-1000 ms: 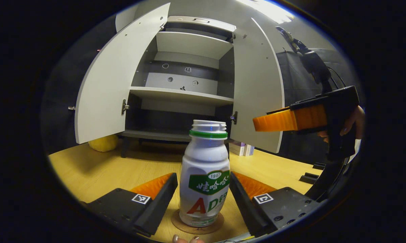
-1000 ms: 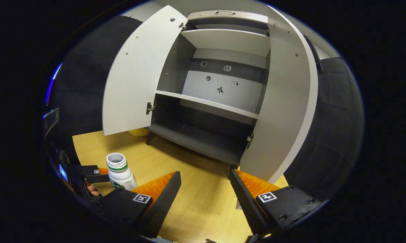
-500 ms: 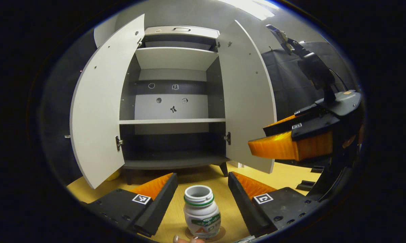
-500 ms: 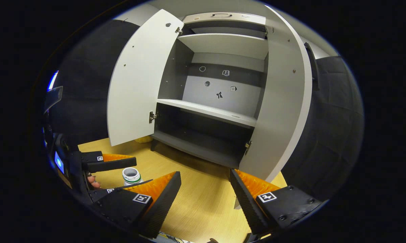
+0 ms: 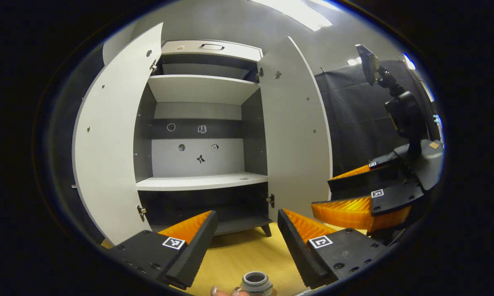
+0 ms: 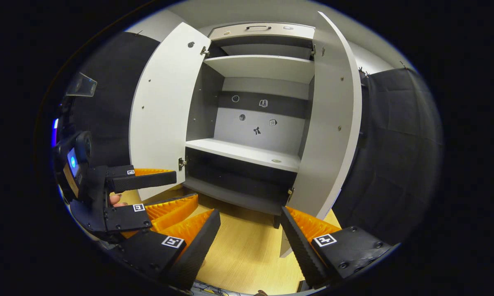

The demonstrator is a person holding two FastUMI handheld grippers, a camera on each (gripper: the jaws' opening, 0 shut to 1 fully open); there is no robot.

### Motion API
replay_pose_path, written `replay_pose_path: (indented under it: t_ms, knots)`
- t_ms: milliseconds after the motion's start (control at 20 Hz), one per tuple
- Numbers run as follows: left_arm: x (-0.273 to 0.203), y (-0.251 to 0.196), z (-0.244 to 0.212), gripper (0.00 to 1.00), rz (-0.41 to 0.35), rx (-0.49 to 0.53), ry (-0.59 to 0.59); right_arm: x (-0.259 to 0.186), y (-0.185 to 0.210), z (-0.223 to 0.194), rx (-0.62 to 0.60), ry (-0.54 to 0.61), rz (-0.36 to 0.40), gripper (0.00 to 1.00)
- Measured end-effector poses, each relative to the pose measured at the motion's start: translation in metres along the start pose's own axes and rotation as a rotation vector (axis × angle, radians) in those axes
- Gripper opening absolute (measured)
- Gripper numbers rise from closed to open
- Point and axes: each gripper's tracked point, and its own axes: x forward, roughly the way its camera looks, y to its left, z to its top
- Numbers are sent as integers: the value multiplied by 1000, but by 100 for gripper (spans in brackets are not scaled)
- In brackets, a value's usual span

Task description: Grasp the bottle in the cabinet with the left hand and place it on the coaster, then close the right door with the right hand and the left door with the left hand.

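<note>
The white bottle (image 5: 255, 283) stands on the wooden table (image 5: 243, 257) at the bottom edge of the left gripper view; just its open grey neck shows, and whatever is beneath it is hidden. My left gripper (image 5: 247, 218) hangs open above it with nothing between its fingers. It shows again as the left gripper (image 6: 185, 188) at the left of the right gripper view. The grey cabinet (image 5: 201, 181) stands ahead with its left door (image 5: 107, 144) and right door (image 5: 296, 123) swung open and its shelves bare. My right gripper (image 6: 250, 213) is open near the right door (image 6: 333, 123), apart from it.
The right gripper (image 5: 333, 191) sits to the right of the right door in the left gripper view, with a camera mount above it. A person's fingertips (image 5: 224, 291) show beside the bottle. The left door (image 6: 160, 111) juts out over the table's left side.
Both grippers have lifted and tilted up towards the cabinet. The bottle, earlier between the open left fingers, has dropped to the bottom edge of the left gripper view.
</note>
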Motion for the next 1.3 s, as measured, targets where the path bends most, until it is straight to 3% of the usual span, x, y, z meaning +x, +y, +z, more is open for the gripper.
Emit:
replay_pose_path:
  t_ms: [350,650,850,1050,1300]
  knots:
    - [-6,-11,55,94,-99,-81,15,-19,-43,72,5,-117,-164,98]
    - [-24,12,97,94,-111,-22,3,-49,-113,114,87,-214,-348,98]
    - [-40,13,111,95,-131,-128,-11,-56,-168,126,129,-248,-470,97]
    - [-47,35,110,95,-50,-109,28,-45,-196,135,207,-277,-472,97]
    - [-48,58,113,95,50,-108,48,-12,-205,154,211,-298,-394,98]
